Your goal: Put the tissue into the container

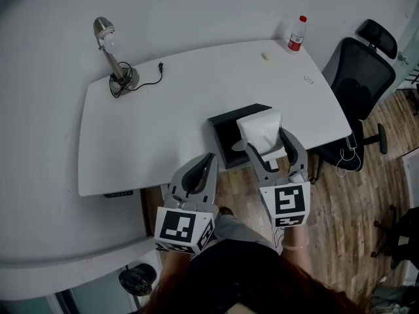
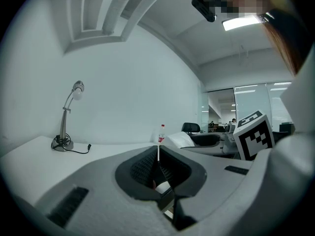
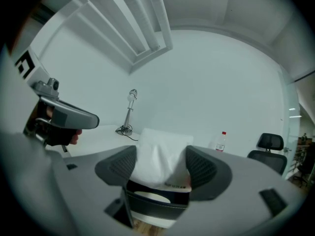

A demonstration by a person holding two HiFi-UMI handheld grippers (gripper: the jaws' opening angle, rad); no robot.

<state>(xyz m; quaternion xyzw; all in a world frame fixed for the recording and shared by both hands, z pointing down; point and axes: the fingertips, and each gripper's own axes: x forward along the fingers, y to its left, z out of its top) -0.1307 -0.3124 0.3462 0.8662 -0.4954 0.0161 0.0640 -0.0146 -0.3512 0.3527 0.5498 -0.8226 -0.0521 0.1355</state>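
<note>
A white pack of tissue (image 1: pixel 261 128) is held between the jaws of my right gripper (image 1: pixel 268 142), which is shut on it. It hangs over the right end of the black open container (image 1: pixel 227 134) near the table's front edge. In the right gripper view the tissue (image 3: pixel 160 154) fills the gap between the jaws of the right gripper (image 3: pixel 160 167), with the container's dark rim (image 3: pixel 150 194) just beneath. My left gripper (image 1: pixel 205 163) hovers at the table's front edge, left of the container, shut and empty. The left gripper (image 2: pixel 158 156) shows its jaws pressed together.
A white table (image 1: pixel 150 129) carries a desk lamp (image 1: pixel 112 56) with a cord at the back left, and a plastic bottle (image 1: pixel 296 33) and a small pale object (image 1: pixel 266 55) at the back right. A black office chair (image 1: pixel 359 70) stands to the right on the wood floor.
</note>
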